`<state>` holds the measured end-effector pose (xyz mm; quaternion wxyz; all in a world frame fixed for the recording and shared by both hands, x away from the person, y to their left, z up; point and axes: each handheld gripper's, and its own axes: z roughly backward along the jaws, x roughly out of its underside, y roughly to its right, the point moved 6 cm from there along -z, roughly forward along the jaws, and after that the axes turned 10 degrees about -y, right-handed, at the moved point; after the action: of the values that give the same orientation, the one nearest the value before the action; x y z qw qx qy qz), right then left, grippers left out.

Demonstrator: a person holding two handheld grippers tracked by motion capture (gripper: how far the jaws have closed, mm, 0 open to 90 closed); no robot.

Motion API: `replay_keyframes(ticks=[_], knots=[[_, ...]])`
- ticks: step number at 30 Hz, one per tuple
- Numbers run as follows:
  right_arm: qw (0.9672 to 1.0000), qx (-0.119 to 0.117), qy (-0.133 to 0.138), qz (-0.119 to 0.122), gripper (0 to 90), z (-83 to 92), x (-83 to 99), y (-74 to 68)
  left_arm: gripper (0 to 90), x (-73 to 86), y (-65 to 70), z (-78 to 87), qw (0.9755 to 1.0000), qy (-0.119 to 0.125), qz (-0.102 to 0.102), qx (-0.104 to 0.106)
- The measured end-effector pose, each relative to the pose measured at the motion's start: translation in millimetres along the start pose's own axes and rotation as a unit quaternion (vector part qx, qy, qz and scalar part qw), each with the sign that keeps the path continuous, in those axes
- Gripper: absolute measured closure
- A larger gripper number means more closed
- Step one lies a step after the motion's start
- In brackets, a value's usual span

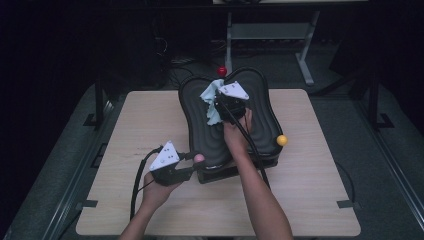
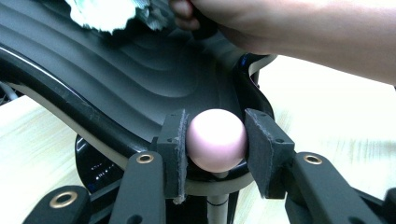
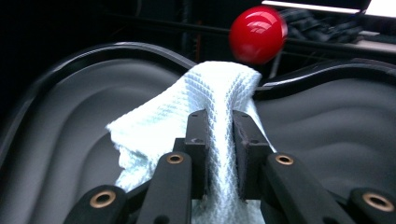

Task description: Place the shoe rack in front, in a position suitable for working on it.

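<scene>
Cloth (image 3: 187,126) sits pinched between my right gripper's (image 3: 218,140) nearly closed pads, just below the red knob (image 3: 258,33); my left gripper (image 2: 216,140) clamps the pink knob (image 2: 216,140) against the ridged black tray (image 2: 116,84).

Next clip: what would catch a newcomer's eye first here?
Probably the big black ridged tray in the middle of the table, with a red ball at its far edge and a yellow ball at its right. On it, the right gripper pinches a white cloth, while the left gripper clamps a pink ball at the near rim.
</scene>
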<state>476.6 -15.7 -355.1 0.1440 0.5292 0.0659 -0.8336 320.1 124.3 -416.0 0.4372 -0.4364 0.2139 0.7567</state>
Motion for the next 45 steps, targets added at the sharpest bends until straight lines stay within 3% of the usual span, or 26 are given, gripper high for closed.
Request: replay_keyframes(ticks=[2, 3, 5, 9, 11, 13, 15, 17, 20, 25, 27, 31, 32, 36, 38, 42, 44, 45], knots=[[0.9997, 0.003, -0.002, 0.024, 77.5, 2.2, 2.2, -3.0, 60.6, 0.0, 0.0, 0.1, 1.0000, -0.001, -0.001, 0.000], [0.9997, 0.001, -0.003, 0.024, 77.5, 3.0, 2.9, -1.2, 60.5, 0.0, 0.0, 0.2, 1.0000, -0.001, -0.001, 0.000], [0.9998, 0.013, -0.001, 0.012, 77.6, 4.2, 4.9, 11.2, 60.5, -0.1, 0.1, 0.0, 1.0000, -0.001, 0.000, 0.000], [0.9989, 0.023, -0.001, -0.040, 77.5, 6.7, 9.0, 37.5, 60.5, 0.1, -0.5, -0.2, 1.0000, -0.001, -0.001, 0.001], [0.9991, 0.019, -0.001, -0.037, 77.1, 7.2, 10.1, 34.8, 60.5, -0.2, -0.4, -0.6, 1.0000, 0.000, 0.001, 0.002], [0.9996, 0.021, 0.000, -0.017, 77.1, 7.1, 10.3, 30.5, 60.5, -0.4, -0.6, -0.7, 1.0000, 0.000, 0.000, 0.002], [0.9997, 0.013, 0.000, -0.018, 77.2, 6.8, 9.9, 35.0, 60.5, -0.2, -1.2, -0.5, 1.0000, -0.001, 0.000, 0.001], [0.9992, 0.036, -0.002, -0.015, 76.7, 7.1, 10.3, 45.8, 60.5, -0.4, -1.0, -0.8, 1.0000, 0.001, 0.001, 0.001], [0.9984, 0.036, -0.004, -0.044, 76.7, 7.8, 12.1, 58.4, 60.5, -0.7, -1.3, -1.6, 1.0000, 0.002, 0.003, 0.003], [0.9990, 0.035, -0.005, -0.026, 76.3, 7.7, 12.2, 48.1, 60.6, -0.6, -1.6, -1.5, 1.0000, 0.002, 0.003, 0.003], [0.9990, 0.033, -0.004, -0.029, 76.3, 7.5, 11.8, 53.6, 60.5, -0.5, -1.7, -1.3, 1.0000, 0.001, 0.003, 0.003], [0.9972, 0.053, -0.007, -0.052, 76.1, 7.9, 13.3, 72.9, 60.5, -0.6, -2.0, -1.6, 1.0000, 0.003, 0.004, 0.004], [0.9971, 0.052, -0.007, -0.056, 76.1, 8.3, 13.5, 72.9, 60.5, -0.4, -2.3, -1.3, 1.0000, 0.002, 0.003, 0.005], [0.9982, 0.050, -0.004, -0.034, 76.0, 7.6, 13.5, 62.4, 60.6, -0.4, -2.7, -1.1, 1.0000, 0.002, 0.003, 0.005], [0.9982, 0.045, -0.002, -0.040, 75.8, 6.7, 12.7, 65.3, 60.6, -0.4, -2.7, -1.1, 1.0000, 0.002, 0.004, 0.003], [0.9964, 0.065, 0.001, -0.055, 75.9, 5.2, 11.5, 78.7, 60.6, -0.5, -2.8, -1.3, 1.0000, 0.003, 0.004, 0.003], [0.9956, 0.060, 0.005, -0.072, 75.7, 4.9, 11.0, 77.3, 60.5, -0.4, -2.9, -1.3, 1.0000, 0.002, 0.004, 0.004], [0.9960, 0.058, 0.007, -0.067, 75.7, 4.1, 10.3, 74.5, 60.6, -0.4, -2.8, -1.3, 1.0000, 0.002, 0.003, 0.004]])
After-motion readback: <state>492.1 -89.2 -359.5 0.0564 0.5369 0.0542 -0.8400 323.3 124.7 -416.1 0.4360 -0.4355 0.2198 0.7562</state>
